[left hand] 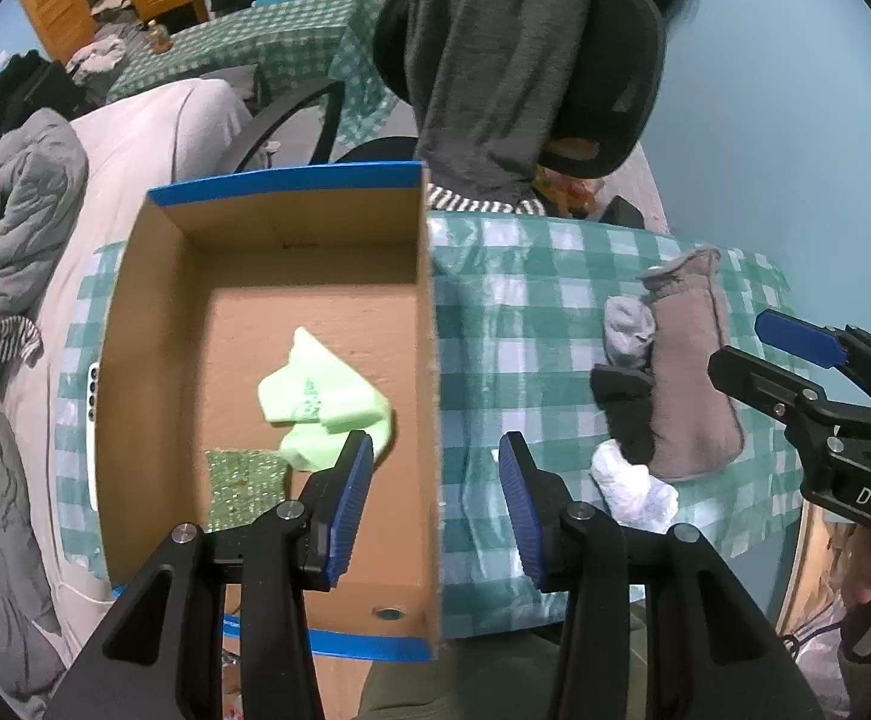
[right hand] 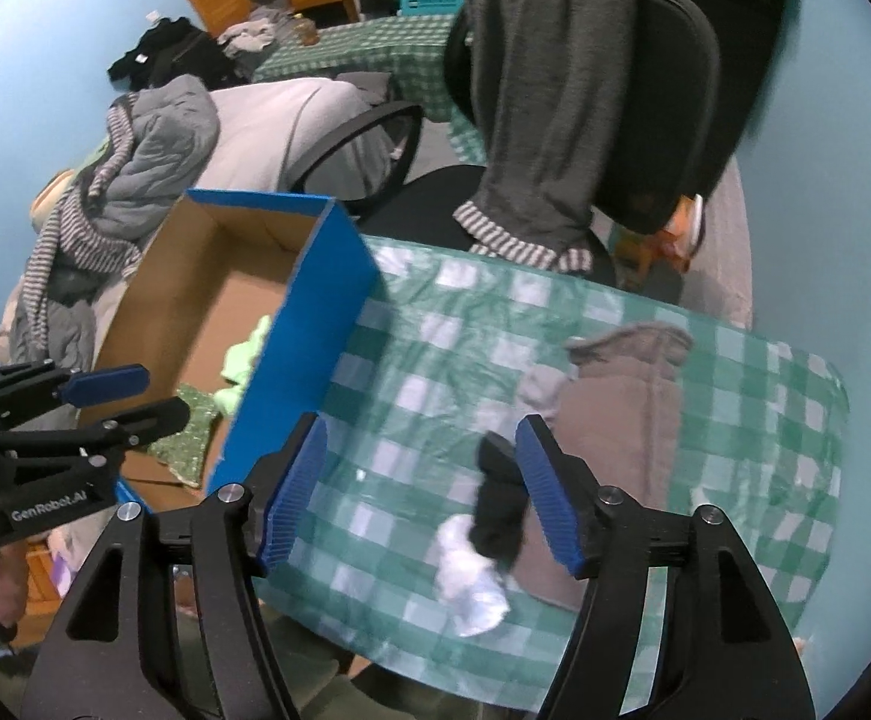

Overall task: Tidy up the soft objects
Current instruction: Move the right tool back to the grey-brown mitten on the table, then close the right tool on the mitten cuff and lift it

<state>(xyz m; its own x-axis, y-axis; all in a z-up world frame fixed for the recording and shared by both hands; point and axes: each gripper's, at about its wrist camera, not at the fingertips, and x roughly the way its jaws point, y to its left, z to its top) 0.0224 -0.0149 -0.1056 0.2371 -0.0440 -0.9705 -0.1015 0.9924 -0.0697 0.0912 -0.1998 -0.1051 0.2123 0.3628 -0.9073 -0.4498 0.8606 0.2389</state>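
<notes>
An open cardboard box (left hand: pixel 135 324) with blue outer sides (right hand: pixel 297 354) stands on the left of the green checked table. In it lie a light green soft piece (left hand: pixel 321 396) and a green sparkly cloth (left hand: pixel 243 480). My left gripper (left hand: pixel 435 498) is open and empty, straddling the box's right wall. To the right on the table lie a brown-grey fleece item (left hand: pixel 690 372), a light grey sock (left hand: pixel 630 330), a black sock (right hand: pixel 498 510) and a white crumpled piece (right hand: pixel 471 576). My right gripper (right hand: pixel 423 489) is open and empty, above the cloth left of the black sock.
A black office chair (right hand: pixel 663 78) with a grey garment (left hand: pixel 483 60) draped over it stands behind the table. A bed with piled grey clothes (left hand: pixel 21 222) is at the left. The table's checked cloth (right hand: pixel 435 348) is wrinkled.
</notes>
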